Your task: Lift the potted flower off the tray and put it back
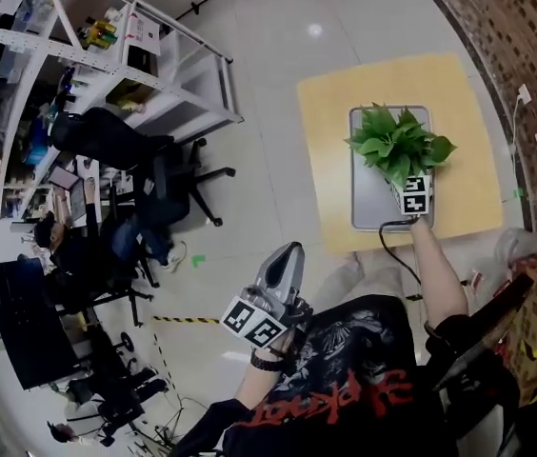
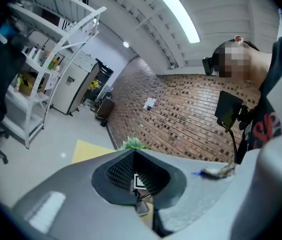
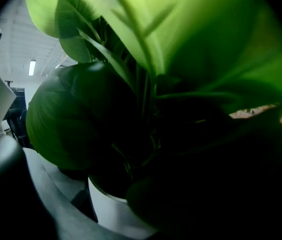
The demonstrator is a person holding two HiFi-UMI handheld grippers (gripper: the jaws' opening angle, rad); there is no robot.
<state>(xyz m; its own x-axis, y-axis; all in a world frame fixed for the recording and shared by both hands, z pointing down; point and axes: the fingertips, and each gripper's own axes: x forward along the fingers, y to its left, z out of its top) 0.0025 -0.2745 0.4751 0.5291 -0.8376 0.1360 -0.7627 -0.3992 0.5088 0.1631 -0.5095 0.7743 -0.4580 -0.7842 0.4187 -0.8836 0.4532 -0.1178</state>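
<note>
The potted flower (image 1: 397,146) is over the right side of the tray (image 1: 368,208), toward its near edge, and the tray lies in the middle of the yellow table (image 1: 330,131). Whether the pot rests on the tray or hangs just clear of it cannot be told. The right gripper (image 1: 411,187) has the white pot between its jaws, one jaw close along the pot's wall, but leaves and shadow hide whether they are clamped. This looks like the grasping step, so the next move calls for a firm squeeze and a straight, level lift. The left gripper (image 1: 288,253) is clenched on nothing, held well back from the table's near edge.
</note>
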